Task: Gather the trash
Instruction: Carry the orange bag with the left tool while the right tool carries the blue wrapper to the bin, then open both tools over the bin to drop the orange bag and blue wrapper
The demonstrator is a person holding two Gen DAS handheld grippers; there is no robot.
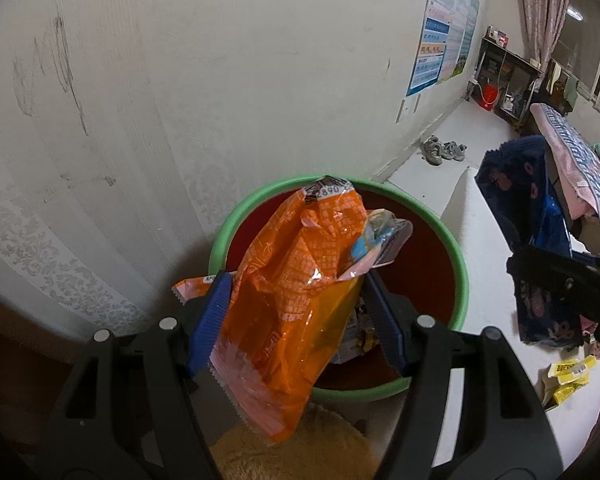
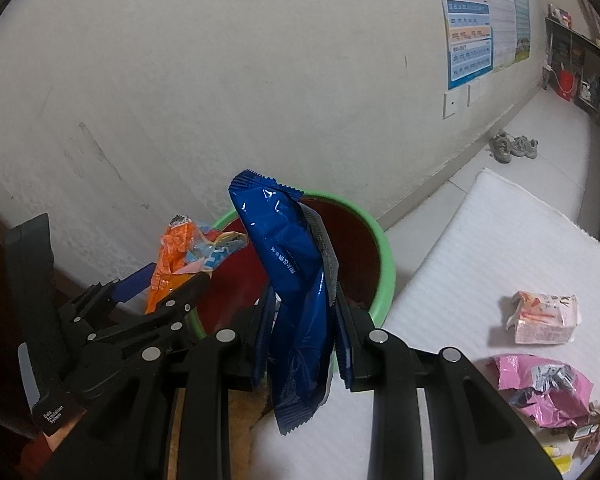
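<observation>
Both clenched: left gripper jaws grasping orange wrapper, right gripper jaws grasping blue wrapper, over bin.

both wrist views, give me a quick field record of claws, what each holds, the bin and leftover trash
left claw: shut on orange wrapper, held over the bin
right claw: shut on blue wrapper, held at the bin's near edge
bin: green rim, dark red inside, some wrappers at the bottom, stands by the wall
leftover trash: pink wrapper, small pink and white carton, yellow packets on the white mat
task state: neither wrapper dropped yet
</observation>
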